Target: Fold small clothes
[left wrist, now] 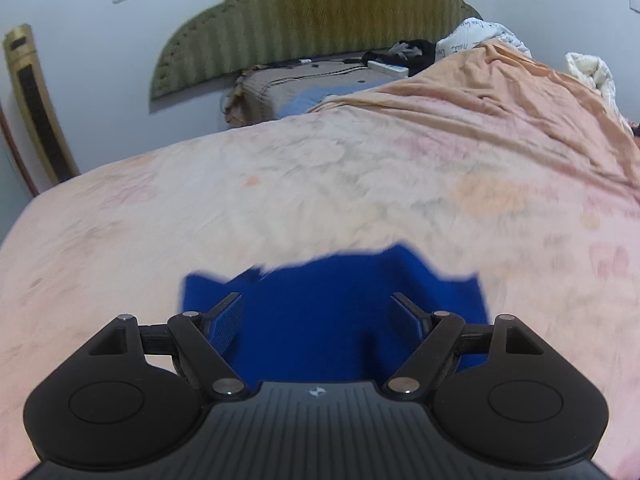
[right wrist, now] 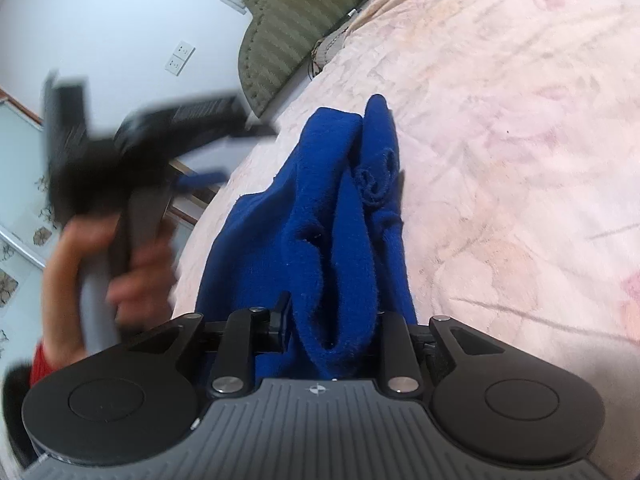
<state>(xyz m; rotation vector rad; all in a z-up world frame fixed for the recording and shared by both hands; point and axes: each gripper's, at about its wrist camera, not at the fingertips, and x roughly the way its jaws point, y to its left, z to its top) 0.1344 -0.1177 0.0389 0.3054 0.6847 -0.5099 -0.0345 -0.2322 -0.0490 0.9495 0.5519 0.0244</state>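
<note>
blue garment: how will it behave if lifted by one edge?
Likely floppy: the blue garment lies bunched in soft folds on the bedspread. Its fuzzy knit looks grippy, probably not slippery. It would likely drape and unfold rather than hold shape.

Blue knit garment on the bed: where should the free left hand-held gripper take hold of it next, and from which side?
Probably the far end of the blue knit garment, where two narrow parts lie on the pink bedspread. Come from the bed's open side, jaws across that end. The left hand-held gripper is open; the right hand-held gripper has the bunched near end between its jaws.
</note>
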